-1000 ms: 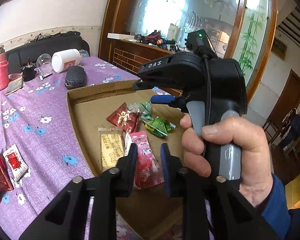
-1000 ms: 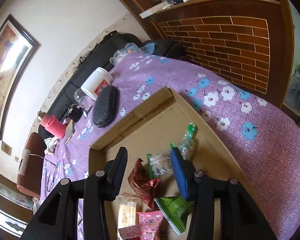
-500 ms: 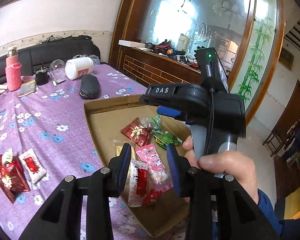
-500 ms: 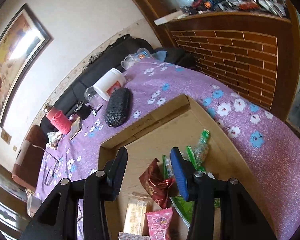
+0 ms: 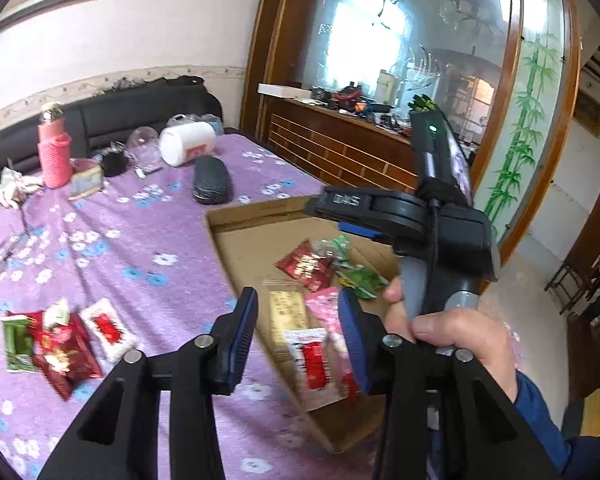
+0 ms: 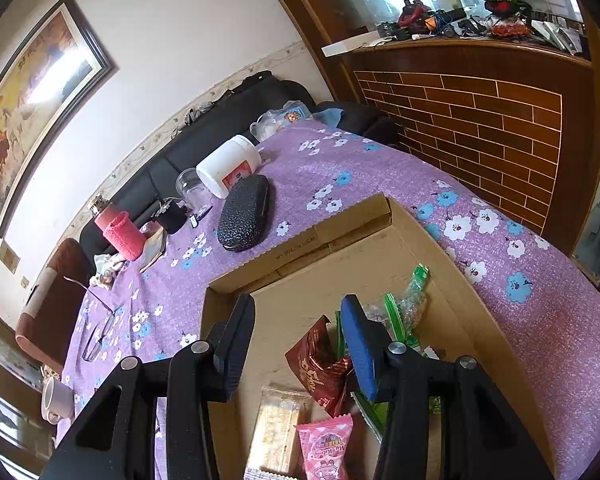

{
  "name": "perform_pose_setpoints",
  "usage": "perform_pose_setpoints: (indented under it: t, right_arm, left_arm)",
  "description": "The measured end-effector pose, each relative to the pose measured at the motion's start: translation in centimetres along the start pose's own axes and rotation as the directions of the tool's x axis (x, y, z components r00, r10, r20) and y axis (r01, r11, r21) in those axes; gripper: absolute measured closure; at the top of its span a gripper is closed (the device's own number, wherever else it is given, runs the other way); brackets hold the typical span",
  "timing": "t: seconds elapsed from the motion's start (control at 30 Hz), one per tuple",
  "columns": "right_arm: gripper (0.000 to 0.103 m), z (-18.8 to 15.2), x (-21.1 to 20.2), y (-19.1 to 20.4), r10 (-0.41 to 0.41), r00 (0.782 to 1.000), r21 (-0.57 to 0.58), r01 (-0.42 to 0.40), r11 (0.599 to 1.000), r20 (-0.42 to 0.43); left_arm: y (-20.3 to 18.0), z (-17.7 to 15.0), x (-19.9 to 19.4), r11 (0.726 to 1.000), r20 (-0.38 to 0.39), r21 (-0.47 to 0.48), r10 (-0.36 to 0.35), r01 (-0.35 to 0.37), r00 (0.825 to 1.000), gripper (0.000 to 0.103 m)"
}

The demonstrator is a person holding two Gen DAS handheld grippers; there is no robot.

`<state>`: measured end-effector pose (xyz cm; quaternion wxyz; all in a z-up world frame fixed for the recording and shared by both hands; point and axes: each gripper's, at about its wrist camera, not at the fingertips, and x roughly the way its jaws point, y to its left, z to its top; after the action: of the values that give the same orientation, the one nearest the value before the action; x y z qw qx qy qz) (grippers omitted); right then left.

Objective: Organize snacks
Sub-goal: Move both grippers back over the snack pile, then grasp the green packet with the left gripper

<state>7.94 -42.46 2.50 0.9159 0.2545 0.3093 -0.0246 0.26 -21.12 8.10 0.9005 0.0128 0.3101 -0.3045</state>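
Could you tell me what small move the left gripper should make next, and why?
Probably swing left toward the loose snacks lying on the purple tablecloth. The left gripper is open and empty above the cardboard box, which already holds several packets, while that cluster sits outside it.

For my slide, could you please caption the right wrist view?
Open right gripper hovering over a cardboard box of snack packets on a purple tablecloth.

Matt brown cardboard box [image 6: 352, 224] holds glossy plastic snack packets [image 6: 320, 364]; the purple flowered cloth [image 5: 112, 248] looks soft, the far cabinet [image 6: 480, 120] polished wood.
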Motion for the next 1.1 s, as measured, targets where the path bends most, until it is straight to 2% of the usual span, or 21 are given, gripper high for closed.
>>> perform_pose_setpoints:
  t: [0.2,0.3,0.37,0.47,0.5,0.53,0.6,0.7,0.77,0.83,0.87,0.93,0.97,1.1]
  right_arm:
    - [0.055,-0.1,-0.1,0.0,0.005,1.000,-0.002,-0.005,1.000,0.005]
    - [0.055,-0.1,-0.2,0.2,0.008,1.000,-0.014,-0.008,1.000,0.012]
    - [0.055,-0.2,-0.3,0.4,0.012,1.000,-0.024,-0.012,1.000,0.016]
    - [0.055,-0.3,-0.4,0.8,0.020,1.000,-0.039,-0.019,0.999,0.022]
    - [0.055,-0.4,-0.4,1.0,0.022,0.999,-0.046,-0.021,0.999,0.024]
    - [0.055,-0.5,-0.3,1.2,0.023,0.999,-0.052,-0.022,0.998,0.025]
    - [0.055,-0.7,-0.1,1.5,0.023,1.000,-0.065,-0.022,0.998,0.020]
    - [0.055,-1.0,0.3,1.9,0.016,1.000,-0.082,-0.015,0.997,0.009]
    - [0.055,-1.0,0.1,2.0,0.023,1.000,-0.084,-0.022,0.996,0.010]
    - [0.055,-1.0,-0.2,2.1,0.030,0.999,-0.089,-0.028,0.996,0.020]
    - [0.055,-1.1,-0.3,2.2,0.033,0.999,-0.092,-0.031,0.995,0.024]
    - [0.055,-1.2,-0.5,2.4,0.046,0.999,-0.099,-0.043,0.994,0.028]
    - [0.055,-1.2,-0.5,2.5,0.053,0.998,-0.102,-0.050,0.994,0.028]
    - [0.051,-1.4,-0.9,3.1,0.074,0.997,-0.122,-0.069,0.990,0.035]
  left_arm:
    - [4.2,0.3,-2.2,0.994,0.024,-0.036,0.105,-0.104,0.994,0.058]
    - [7.5,0.3,-3.7,0.983,0.035,-0.070,0.173,-0.170,0.984,0.057]
    - [10.2,0.2,-4.7,0.971,0.040,-0.101,0.219,-0.214,0.975,0.052]
    - [14.6,-0.6,-6.1,0.941,0.052,-0.180,0.302,-0.288,0.952,0.048]
    - [16.6,-1.3,-6.6,0.920,0.053,-0.227,0.338,-0.319,0.940,0.048]
    - [17.9,-1.7,-6.8,0.908,0.050,-0.261,0.352,-0.328,0.935,0.048]
    - [20.9,-2.6,-6.7,0.880,0.014,-0.328,0.369,-0.344,0.929,0.048]
    - [23.0,-3.3,-5.8,0.846,-0.067,-0.341,0.413,-0.410,0.908,0.048]
    - [23.5,-3.7,-4.9,0.840,-0.118,-0.331,0.414,-0.429,0.902,0.046]
    - [23.3,-3.9,-4.0,0.850,-0.143,-0.318,0.395,-0.420,0.908,0.038]
    - [23.2,-4.0,-3.7,0.852,-0.149,-0.305,0.399,-0.426,0.905,0.036]
    - [22.9,-4.1,-3.0,0.827,-0.167,-0.272,0.463,-0.492,0.871,0.036]
    - [23.0,-4.2,-2.7,0.823,-0.176,-0.269,0.468,-0.500,0.866,0.036]
    - [24.3,-5.1,-1.4,0.822,-0.239,-0.303,0.425,-0.483,0.873,0.036]
